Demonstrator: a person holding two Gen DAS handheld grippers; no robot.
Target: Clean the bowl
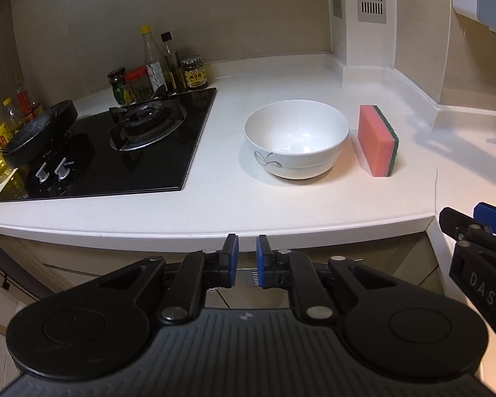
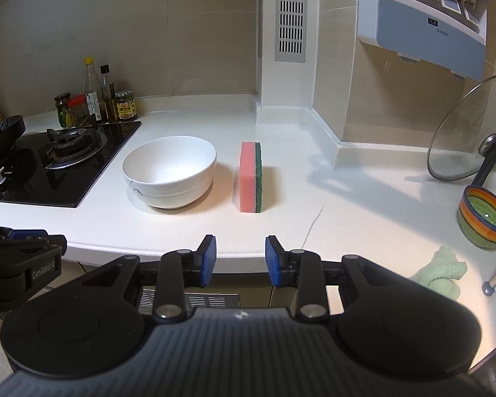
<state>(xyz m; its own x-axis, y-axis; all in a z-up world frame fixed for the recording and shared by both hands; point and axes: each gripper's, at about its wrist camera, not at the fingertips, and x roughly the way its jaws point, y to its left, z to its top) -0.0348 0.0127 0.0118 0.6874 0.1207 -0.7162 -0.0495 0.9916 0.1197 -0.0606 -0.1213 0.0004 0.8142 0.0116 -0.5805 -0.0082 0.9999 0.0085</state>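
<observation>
Both tools are hovering off the front edge of the worktop (image 2: 363,205), gripping nothing: the left tool (image 1: 247,258) is showing a narrow gap between its blue pads, the right tool (image 2: 240,258) is standing clearly open with a wider gap. On the worktop the white bowl (image 1: 296,139) is sitting upright, with a dark flourish painted on its side. Just beside it, apart from it, the sponge (image 2: 250,177) is standing on its long edge, pink with a green scouring layer. On the bowl's other side the black hob (image 1: 115,152) is lying, with jars and bottles (image 1: 158,69) behind it. Far to the right a glass lid (image 2: 463,132) is leaning against the wall near a striped cup (image 2: 484,223) and a green cloth (image 2: 441,273).
</observation>
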